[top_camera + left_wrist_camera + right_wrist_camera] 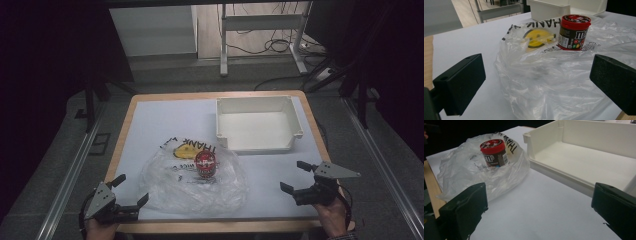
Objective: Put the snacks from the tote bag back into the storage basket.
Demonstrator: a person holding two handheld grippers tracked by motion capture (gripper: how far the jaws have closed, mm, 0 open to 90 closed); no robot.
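Note:
A crumpled clear plastic bag (192,182) with a yellow smiley print lies on the white table sheet, front centre. A red-lidded candy tub (205,165) stands upright on it, also the tub (573,32) in the left gripper view and the tub (494,153) in the right gripper view. My left gripper (131,192) is open at the front left, just off the bag's (554,80) near edge. My right gripper (296,176) is open at the front right, apart from the bag (481,175), nothing between its jaws.
An empty white plastic bin (257,122) stands at the back right of the table, its near wall (564,176) close ahead of my right gripper. The wooden table edge (215,227) runs along the front. Table legs and cables lie on the floor beyond.

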